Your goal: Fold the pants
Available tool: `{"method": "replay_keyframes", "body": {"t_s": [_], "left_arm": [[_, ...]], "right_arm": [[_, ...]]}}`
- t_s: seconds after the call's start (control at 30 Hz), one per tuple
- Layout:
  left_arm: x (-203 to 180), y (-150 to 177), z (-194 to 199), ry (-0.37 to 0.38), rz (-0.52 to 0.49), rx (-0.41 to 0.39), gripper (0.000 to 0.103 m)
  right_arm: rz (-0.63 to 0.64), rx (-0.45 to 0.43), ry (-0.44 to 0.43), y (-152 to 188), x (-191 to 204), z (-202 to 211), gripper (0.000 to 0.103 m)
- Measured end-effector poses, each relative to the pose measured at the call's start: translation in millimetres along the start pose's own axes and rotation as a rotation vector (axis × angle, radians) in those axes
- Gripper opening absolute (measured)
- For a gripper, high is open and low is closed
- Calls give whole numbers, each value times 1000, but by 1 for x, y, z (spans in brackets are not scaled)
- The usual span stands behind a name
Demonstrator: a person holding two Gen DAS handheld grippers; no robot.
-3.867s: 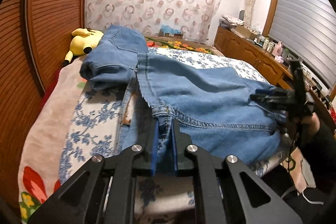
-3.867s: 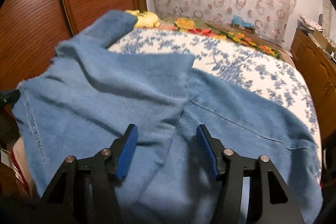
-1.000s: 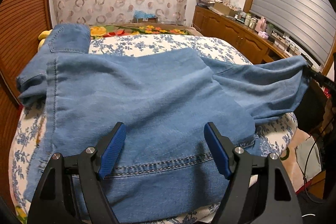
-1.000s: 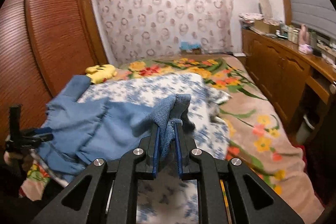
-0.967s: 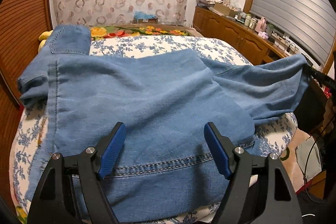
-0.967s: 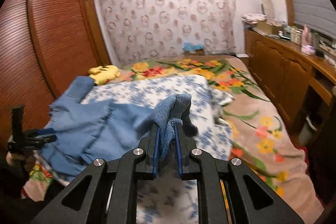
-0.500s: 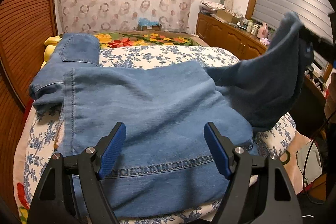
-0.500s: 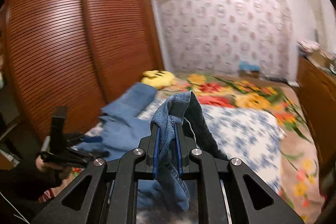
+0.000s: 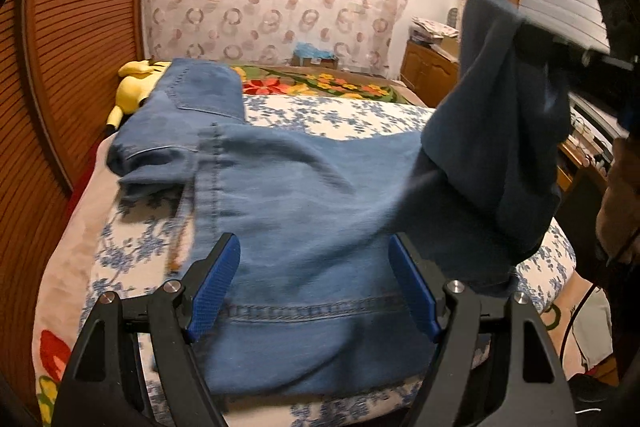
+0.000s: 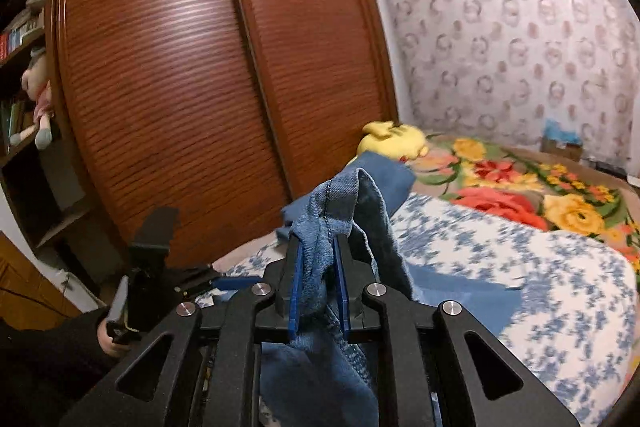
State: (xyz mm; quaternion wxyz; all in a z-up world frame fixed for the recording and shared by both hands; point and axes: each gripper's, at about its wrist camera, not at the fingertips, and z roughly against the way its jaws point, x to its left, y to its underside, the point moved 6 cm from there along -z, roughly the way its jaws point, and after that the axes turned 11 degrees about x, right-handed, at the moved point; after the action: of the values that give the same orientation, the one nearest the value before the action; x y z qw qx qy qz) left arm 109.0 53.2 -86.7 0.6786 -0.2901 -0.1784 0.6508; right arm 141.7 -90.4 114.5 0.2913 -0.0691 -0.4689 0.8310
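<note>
Clamped in the right gripper (image 10: pixel 318 291): a bunched fold of the pants (image 9: pixel 304 211), raised clear of the bed (image 9: pixel 132 247), rest of the denim draped below and leftward toward the wardrobe (image 10: pixel 224 75); long axis across the bed, waist end beside the yellow plush toy (image 9: pixel 134 87). Left gripper (image 9: pixel 316 287) spread wide, gripping nothing, blue pads hovering over the near stitched hem, nearer the flat bulk. Judged next: lifted end carried over the flat part. Soft mid-blue denim, heavy, limp, double-stitched seams, darker on the shaded side; quilt floral, blue on white, yielding.
</note>
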Motion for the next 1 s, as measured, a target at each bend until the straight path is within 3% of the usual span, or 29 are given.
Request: {"method": "replay_keyframes", "body": {"t_s": [0.13,0.27,0.57,1.0], "left_arm": [[16,4,9,-18,28,-10,77],[30,4,16,-24,55,-27,77],[26,3,9,-2,52,-18,77],[-1,-12,-1,32,8,-31,77]], "right_arm": [[14,15,-3,-5,-12,-12,25],[13,11,13,-17,-23,-7,48],[-30,73,184,6,-63,-14,49],[-31,216,143,47,-44,-34,49]]}}
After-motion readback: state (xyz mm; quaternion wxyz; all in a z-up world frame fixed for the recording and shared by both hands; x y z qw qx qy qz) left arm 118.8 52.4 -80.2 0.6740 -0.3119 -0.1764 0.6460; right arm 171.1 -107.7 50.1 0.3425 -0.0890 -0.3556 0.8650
